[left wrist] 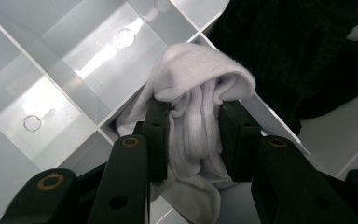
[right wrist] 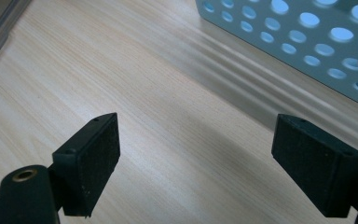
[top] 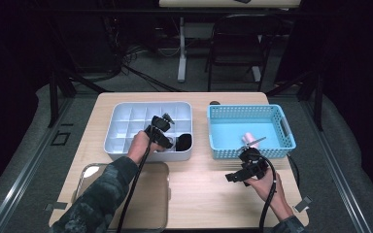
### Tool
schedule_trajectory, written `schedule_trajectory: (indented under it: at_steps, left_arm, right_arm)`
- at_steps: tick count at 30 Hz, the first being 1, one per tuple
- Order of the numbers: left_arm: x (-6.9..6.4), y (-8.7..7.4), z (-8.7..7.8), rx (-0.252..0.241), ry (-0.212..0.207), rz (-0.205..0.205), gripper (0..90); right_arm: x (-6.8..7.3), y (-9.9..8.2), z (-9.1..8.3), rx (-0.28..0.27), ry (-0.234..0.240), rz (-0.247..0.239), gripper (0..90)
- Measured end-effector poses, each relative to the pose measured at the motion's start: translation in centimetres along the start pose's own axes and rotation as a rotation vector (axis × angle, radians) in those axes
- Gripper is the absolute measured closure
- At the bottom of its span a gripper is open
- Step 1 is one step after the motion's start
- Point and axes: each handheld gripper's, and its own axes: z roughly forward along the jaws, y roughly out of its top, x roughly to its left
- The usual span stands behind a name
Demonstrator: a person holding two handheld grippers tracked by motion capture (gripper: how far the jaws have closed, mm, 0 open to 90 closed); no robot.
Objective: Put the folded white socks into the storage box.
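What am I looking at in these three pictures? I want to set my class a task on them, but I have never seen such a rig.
A person at a table holds a hand-worked two-jaw gripper in each hand. One picture looks down from above; the other two come from cameras riding on the grippers. On the table stand a white divided tray, a blue basket and a clear lid. The left gripper is closed on a white sock in the tray, beside a black sock. The right gripper hangs open above bare wood.

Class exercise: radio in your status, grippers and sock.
Left gripper shut on white sock over divided tray. Right gripper open, idle above table. Black sock adjacent.
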Motion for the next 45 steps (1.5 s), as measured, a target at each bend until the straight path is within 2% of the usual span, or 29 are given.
schedule_trajectory:
  at_steps: [5,11,14,16,18,21,23,27,30,35,42,45]
  left_arm:
    - [-0.1,0.1,0.1,0.008,0.004,0.013,67.0]
    - [0.0,-0.1,-0.2,-0.005,-0.012,0.011,65.5]
    - [0.1,-0.2,-0.5,-0.021,-0.023,0.006,61.9]
    - [-0.1,-0.2,-0.7,-0.027,-0.027,0.014,57.1]
    - [-0.2,-0.3,-1.1,-0.041,-0.028,0.019,49.5]
    - [-0.5,-0.3,-2.0,-0.078,-0.011,0.025,38.1]
    - [-0.7,-0.5,-2.9,-0.11,0.007,0.031,34.8]
    - [-1.1,-1.0,-4.2,-0.15,0.011,0.039,28.5]
    - [-1.4,-1.6,-5.0,-0.185,0.017,0.045,24.1]
    - [-2.2,-2.8,-5.7,-0.216,0.02,0.061,19.8]
    - [-3.1,-4.0,-5.7,-0.243,0.002,0.066,16.1]
    - [-3.5,-4.4,-5.6,-0.251,0.008,0.071,15.3]
  right_arm:
    - [0.0,0.0,-0.1,-0.008,0.0,0.006,14.8]
    - [-0.1,-0.1,-0.2,-0.028,0.004,0.018,14.7]
    - [-0.3,-0.1,-0.5,-0.016,0.006,0.015,14.7]
    - [-0.3,-0.1,-0.4,-0.027,0.014,0.024,14.7]
    - [-0.5,0.0,-0.5,-0.022,0.014,0.022,14.7]
    - [-0.6,-0.1,-0.6,-0.044,0.021,0.033,14.7]
    - [-0.5,-0.2,-0.6,-0.05,0.018,0.04,14.7]
    - [-0.5,-0.1,-0.7,-0.04,0.022,0.03,14.5]
    - [-0.4,-0.1,-0.7,-0.056,0.017,0.039,14.0]
    - [-0.5,-0.3,-1.0,-0.059,0.014,0.036,13.5]
    - [-0.7,-0.4,-0.9,-0.054,0.004,0.041,13.4]
    - [-0.7,-0.4,-1.0,-0.047,0.002,0.036,13.4]
